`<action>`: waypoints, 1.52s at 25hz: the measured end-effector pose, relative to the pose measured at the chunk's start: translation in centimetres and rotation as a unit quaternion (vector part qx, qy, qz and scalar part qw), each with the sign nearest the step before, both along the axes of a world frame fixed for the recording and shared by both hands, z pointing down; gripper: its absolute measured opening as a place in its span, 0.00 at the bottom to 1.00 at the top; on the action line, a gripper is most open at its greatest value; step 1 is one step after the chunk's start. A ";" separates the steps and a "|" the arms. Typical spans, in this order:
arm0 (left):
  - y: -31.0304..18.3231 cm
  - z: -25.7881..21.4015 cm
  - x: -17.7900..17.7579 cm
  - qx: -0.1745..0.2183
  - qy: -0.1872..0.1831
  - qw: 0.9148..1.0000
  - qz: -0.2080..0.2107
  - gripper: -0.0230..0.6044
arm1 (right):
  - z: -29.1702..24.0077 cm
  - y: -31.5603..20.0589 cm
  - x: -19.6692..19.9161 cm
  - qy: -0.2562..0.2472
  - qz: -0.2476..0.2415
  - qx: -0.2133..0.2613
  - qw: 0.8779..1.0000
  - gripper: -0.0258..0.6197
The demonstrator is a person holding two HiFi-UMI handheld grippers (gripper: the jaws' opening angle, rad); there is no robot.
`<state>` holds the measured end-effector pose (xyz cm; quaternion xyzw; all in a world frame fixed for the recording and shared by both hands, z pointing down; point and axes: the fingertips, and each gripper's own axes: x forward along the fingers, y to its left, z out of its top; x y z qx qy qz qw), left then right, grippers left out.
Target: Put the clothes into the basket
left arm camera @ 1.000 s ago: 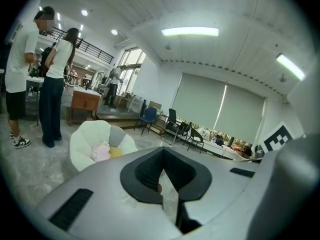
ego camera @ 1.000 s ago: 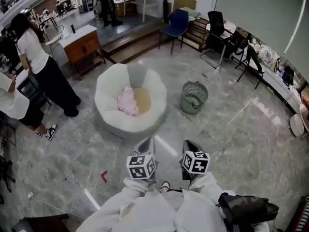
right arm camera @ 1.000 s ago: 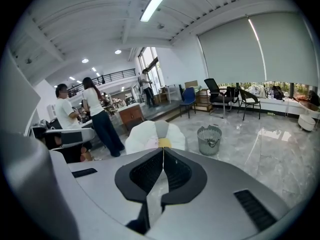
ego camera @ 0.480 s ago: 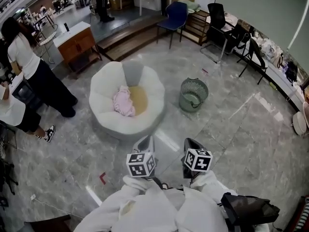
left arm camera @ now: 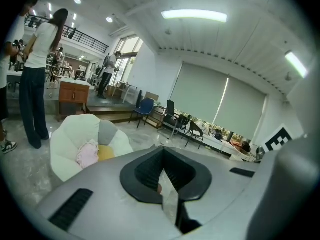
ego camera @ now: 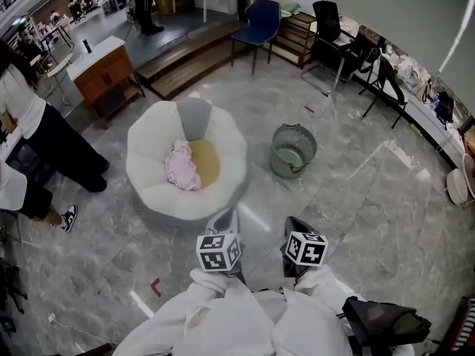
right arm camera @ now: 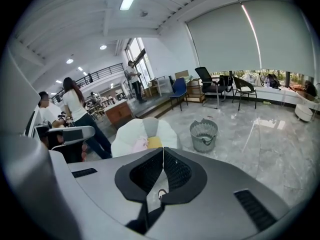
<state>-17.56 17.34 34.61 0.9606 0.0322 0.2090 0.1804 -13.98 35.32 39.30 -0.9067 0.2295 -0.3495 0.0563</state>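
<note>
Approach step, seemingly: holds left hand-held gripper (ego camera: 225, 221) and right hand-held gripper (ego camera: 295, 230) pressed together, empty (both short of the white beanbag chair (ego camera: 148, 141)). Pink garment (ego camera: 180, 166) lying on that chair, mesh basket (ego camera: 293, 150) near its right. Next, likely: reach in, spread jaws, pinch garment.

The head view looks steeply down at the floor ahead. Each gripper view looks forward, low, along its jaws. All share the white chair (ego camera: 148, 148) at eleven o'clock; head and right gripper views, the basket (ego camera: 285, 162) at one.
</note>
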 end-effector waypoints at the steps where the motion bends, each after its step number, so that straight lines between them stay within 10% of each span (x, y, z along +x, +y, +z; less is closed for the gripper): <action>1: -0.4 -0.2 1.2 0.000 0.002 1.000 0.004 0.04 | -0.1 -0.5 1.1 0.001 0.002 0.000 1.000 0.08; 15: -11.5 -1.0 16.5 0.011 0.007 1.000 -0.004 0.04 | -0.8 -12.7 17.0 0.009 -0.021 0.010 1.000 0.08; 38: -17.7 3.4 23.3 -0.018 -0.043 0.997 -0.066 0.04 | 1.9 -19.4 25.0 -0.031 -0.080 -0.014 0.996 0.08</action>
